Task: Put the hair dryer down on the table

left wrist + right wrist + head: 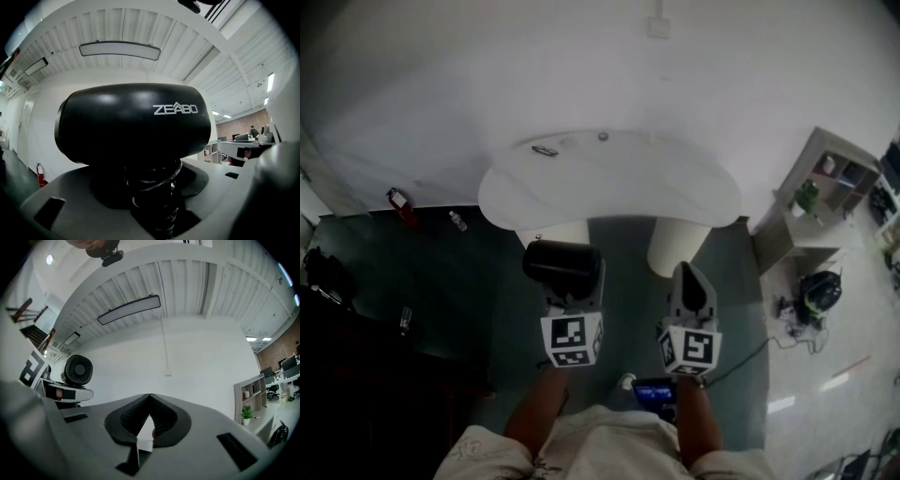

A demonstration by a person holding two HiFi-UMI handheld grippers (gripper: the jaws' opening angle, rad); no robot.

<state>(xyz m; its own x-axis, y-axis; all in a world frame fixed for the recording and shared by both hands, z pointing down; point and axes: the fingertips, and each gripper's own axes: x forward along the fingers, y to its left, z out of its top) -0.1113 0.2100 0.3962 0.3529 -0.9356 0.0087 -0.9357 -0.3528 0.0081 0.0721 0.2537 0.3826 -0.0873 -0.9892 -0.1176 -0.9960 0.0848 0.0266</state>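
Note:
A black hair dryer (561, 262) is held off the floor, short of the near edge of the white table (609, 187). My left gripper (572, 286) is shut on its handle. In the left gripper view the dryer's body (131, 124) fills the middle, and its handle, wrapped in coiled cord, sits between the jaws of the left gripper (154, 206). My right gripper (689, 277) hangs beside it, shut with its tips meeting and nothing between them. From the right gripper (150, 399) view, the hair dryer's rear grille (78, 370) shows at the left.
A small dark object (545, 150) and a small round piece (603, 136) lie at the table's far side. Two thick white legs (680, 246) stand under the table. A shelf unit (825, 187) with a plant and a dark bag (818, 291) are at the right. A red extinguisher (397, 199) stands at the left.

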